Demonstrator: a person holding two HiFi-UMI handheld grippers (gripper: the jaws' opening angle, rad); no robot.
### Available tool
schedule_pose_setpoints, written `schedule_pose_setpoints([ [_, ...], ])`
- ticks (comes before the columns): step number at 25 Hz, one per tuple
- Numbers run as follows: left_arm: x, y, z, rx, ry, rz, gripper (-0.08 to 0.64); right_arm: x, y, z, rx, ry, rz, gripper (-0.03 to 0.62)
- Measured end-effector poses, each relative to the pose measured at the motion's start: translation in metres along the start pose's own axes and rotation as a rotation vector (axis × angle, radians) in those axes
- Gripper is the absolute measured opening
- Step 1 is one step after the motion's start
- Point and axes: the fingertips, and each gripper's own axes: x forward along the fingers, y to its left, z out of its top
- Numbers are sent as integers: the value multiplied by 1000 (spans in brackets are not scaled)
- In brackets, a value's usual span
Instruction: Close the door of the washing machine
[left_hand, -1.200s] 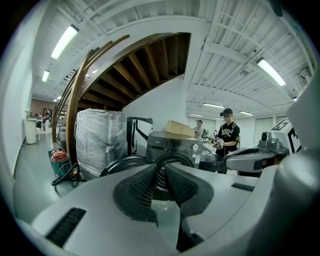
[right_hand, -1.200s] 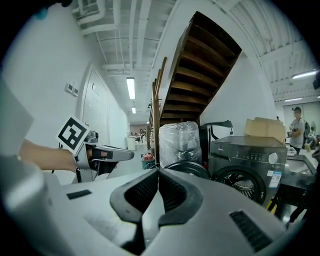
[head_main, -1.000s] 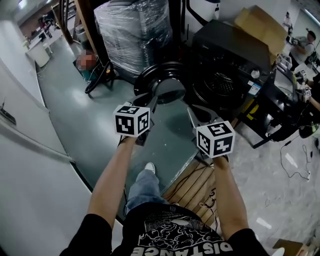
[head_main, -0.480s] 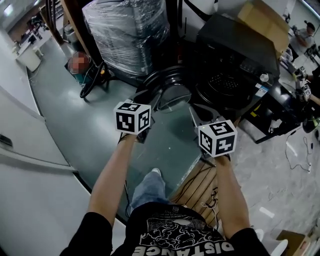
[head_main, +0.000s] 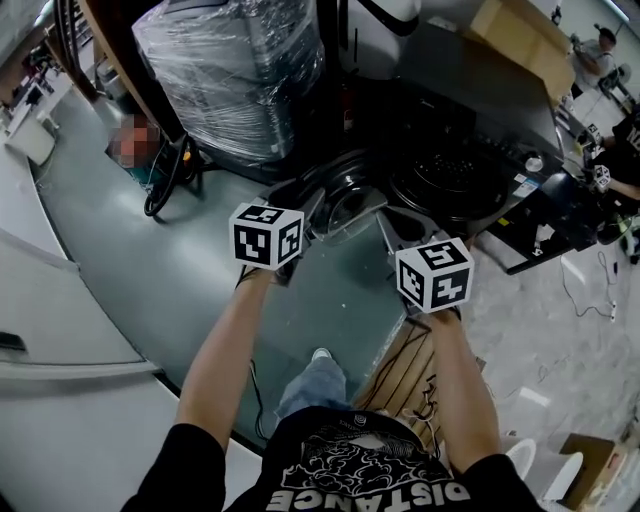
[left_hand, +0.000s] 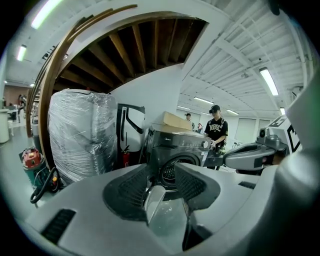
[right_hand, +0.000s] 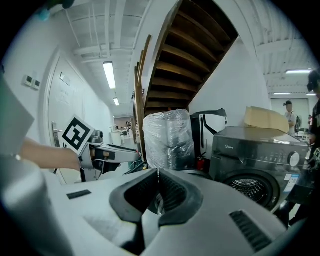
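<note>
The washing machine (head_main: 480, 110) has its round door (head_main: 330, 180) swung open left of the perforated drum (head_main: 450, 185), just ahead of the left gripper (left_hand: 167, 175), whose empty jaws have just been opening, and the right gripper (right_hand: 158, 175), whose jaws are closed together on nothing.

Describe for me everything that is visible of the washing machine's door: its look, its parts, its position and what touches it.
The door is round: a broad, glossy black rim around a clear, bulging glass bowl. It looks like plastic and glass. It stands swung wide open, to the left of the drum opening in the head view, and is attached at that side to the dark grey washing machine. Nothing else is seen touching it.
</note>
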Motion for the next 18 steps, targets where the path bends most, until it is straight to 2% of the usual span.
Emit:
schedule_pose_setpoints([
  [5, 13, 18, 21, 5, 37, -55, 186, 14, -1, 27, 27, 13, -49, 21],
  [10, 16, 18, 37, 19, 79, -91, 196, 10, -4, 46, 50, 21, -77, 21],
  [18, 29, 20, 39, 62, 132, -131, 204, 17, -10, 53, 67, 27, -102, 23],
])
